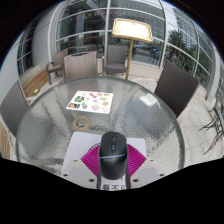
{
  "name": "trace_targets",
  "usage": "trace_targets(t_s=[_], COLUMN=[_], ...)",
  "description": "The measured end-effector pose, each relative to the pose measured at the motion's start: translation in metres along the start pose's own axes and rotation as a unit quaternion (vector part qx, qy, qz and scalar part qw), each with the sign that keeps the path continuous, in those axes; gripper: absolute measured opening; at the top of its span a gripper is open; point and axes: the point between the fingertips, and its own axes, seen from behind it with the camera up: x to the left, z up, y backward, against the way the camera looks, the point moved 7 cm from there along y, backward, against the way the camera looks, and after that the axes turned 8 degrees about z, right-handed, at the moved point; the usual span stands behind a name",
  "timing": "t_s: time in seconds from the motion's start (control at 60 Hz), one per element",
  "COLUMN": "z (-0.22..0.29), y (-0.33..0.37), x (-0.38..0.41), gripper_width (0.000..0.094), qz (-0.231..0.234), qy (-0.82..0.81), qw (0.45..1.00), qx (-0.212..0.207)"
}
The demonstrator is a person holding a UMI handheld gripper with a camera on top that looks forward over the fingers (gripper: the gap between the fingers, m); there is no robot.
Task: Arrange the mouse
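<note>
A black computer mouse [112, 153] sits between my gripper's [112, 162] two fingers, its nose pointing away from me. The magenta pads [93, 158] press against both of its sides, so the gripper is shut on it. The mouse is over the near edge of a round glass table [150, 125]. I cannot tell whether it rests on the glass or hangs just above it.
A colourful printed card [90, 100] lies on the far left of the table, with a small ring-shaped object [82, 122] nearer to me. A small disc [150, 100] lies to the right. Chairs [175, 88] stand around the table.
</note>
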Motion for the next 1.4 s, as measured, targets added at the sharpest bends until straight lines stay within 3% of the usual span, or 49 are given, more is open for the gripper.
trace_targets(t_s=[0.183, 0.333, 0.383, 0.433, 0.5, 0.567, 0.717, 0.867, 1.2, 1.4], z=[-0.060, -0.062, -0.062, -0.062, -0.058, -0.038, 0.006, 0.020, -0.020, -0.038], y=[-0.031, -0.035, -0.034, -0.035, -0.027, -0.008, 0.059, 0.125, 0.227, 0.252], x=[0.008, 0.008, 0.009, 0.012, 0.013, 0.014, 0.036, 0.063, 0.115, 0.149], gripper_width=[0.0332, 0.0445, 0.0477, 0.0565, 0.0769, 0.0857, 0.0854, 0.0857, 0.0855, 0.0855], qz=[0.019, 0.013, 0.013, 0.017, 0.013, -0.008, -0.014, -0.009, -0.042, -0.034], qy=[-0.028, -0.048, -0.049, -0.047, -0.045, -0.034, -0.028, -0.035, -0.030, -0.012], qw=[0.998, 0.999, 0.999, 0.999, 0.998, 0.999, 0.999, 0.998, 0.995, 0.995], qx=[0.043, -0.007, -0.008, 0.004, 0.029, 0.010, -0.037, -0.059, -0.091, -0.094])
